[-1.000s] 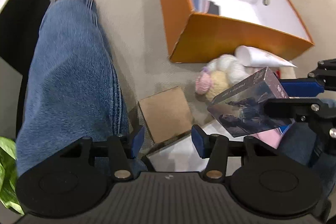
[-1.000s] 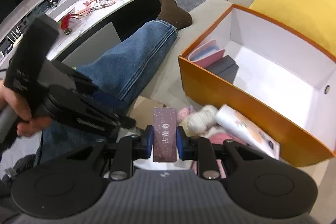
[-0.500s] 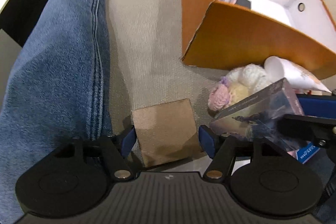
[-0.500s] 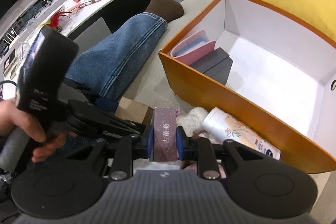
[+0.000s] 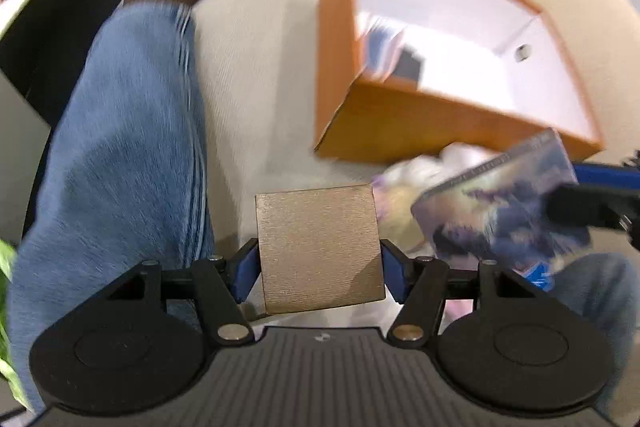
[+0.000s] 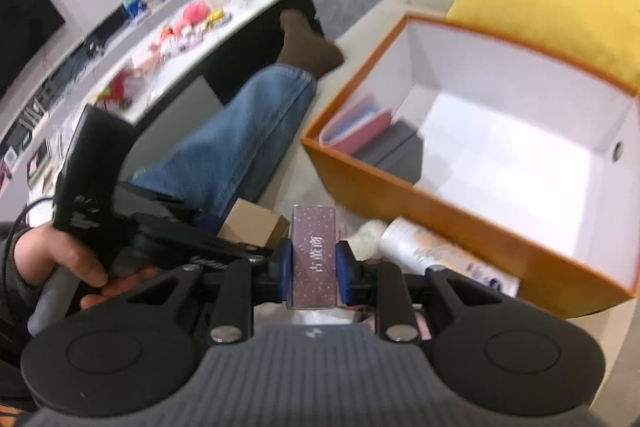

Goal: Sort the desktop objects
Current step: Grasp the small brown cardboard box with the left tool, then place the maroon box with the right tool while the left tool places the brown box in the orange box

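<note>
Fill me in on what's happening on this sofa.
A person seated on the sofa is sorting small items into an orange box, a handheld gripper in each hand. The right gripper is clamped on a slim purple box. The left gripper has a brown cardboard box between its jaws, which are closing. A pink case and a dark box already sit inside.

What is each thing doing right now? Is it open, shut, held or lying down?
Left gripper: jaws closing on the square brown cardboard box.
Right gripper: shut on the slim purple card box.
Orange cardboard box, white inside: open, no lid on.
White plastic tube: lying on its side.
</note>
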